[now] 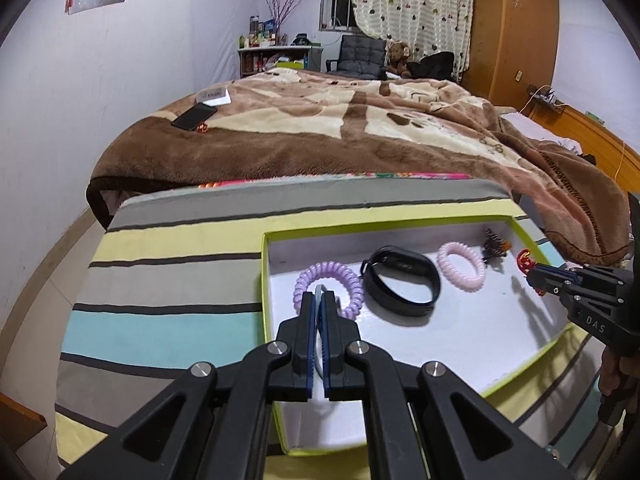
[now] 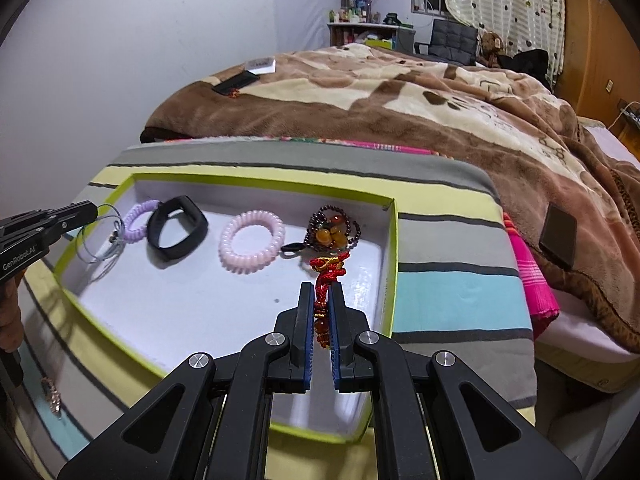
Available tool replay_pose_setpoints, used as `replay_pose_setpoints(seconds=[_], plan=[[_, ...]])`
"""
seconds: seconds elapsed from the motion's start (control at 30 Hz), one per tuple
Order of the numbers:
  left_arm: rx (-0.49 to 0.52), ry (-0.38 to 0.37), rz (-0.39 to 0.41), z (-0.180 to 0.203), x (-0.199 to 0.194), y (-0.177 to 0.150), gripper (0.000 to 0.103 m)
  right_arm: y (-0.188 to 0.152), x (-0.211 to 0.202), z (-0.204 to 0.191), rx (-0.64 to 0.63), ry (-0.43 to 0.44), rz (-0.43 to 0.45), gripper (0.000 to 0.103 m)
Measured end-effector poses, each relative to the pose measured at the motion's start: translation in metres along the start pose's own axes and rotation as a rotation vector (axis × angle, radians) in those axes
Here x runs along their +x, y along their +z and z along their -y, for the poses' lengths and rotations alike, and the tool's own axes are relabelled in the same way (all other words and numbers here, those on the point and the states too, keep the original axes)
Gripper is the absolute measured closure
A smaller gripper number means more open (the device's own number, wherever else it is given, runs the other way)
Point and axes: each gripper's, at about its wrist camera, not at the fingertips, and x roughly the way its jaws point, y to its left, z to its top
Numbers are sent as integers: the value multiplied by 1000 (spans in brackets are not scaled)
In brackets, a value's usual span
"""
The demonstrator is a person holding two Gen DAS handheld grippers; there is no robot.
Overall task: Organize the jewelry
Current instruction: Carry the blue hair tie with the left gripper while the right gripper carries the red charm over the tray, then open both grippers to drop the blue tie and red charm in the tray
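Note:
A shallow white tray with a lime rim [image 1: 265,264] [image 2: 394,240] lies on a striped cushion. In it are a purple coil band [image 1: 320,274] [image 2: 138,216], a black wristband [image 1: 402,284] [image 2: 178,232], a pink coil band [image 1: 460,266] [image 2: 252,246] and a dark bead bracelet with amber stones [image 2: 332,228] [image 1: 494,244]. My left gripper [image 1: 319,298] [image 2: 94,212] is shut on a thin silver wire bracelet [image 2: 100,240] over the tray's left end. My right gripper [image 2: 322,292] [image 1: 534,276] is shut on a red knotted cord bracelet [image 2: 326,280] over the tray's right part.
The striped cushion [image 1: 172,280] sits against a bed with a brown blanket [image 1: 320,128]. A phone [image 1: 194,117] and a white box [image 1: 214,96] lie on the bed. A dark card [image 2: 558,236] lies on the blanket. A small beaded piece [image 2: 52,396] lies on the cushion's left.

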Motion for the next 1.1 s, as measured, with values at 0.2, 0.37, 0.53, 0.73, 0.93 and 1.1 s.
replay_pose_setpoints(seconds=[0.2,0.37,0.53,0.73,0.93,1.1], plan=[[13,30,-29,0,11,-4,100,0,8,2,6,3,-12,96],[4,37,-23,-2,11,-4,100,1,9,1,5,3,-12,93],[14,47,0,-1,4,-3,98,3,6,1,9,-4,-1,90],[15,41,33,0,-11,-5,87,0,-12,0,14,1,31,89],[16,36,62,2,-31,-11,86,-13,-44,-3,21,25,76,87],[1,22,94,3,-57,-25,86,-31,-75,-9,31,52,121,70]])
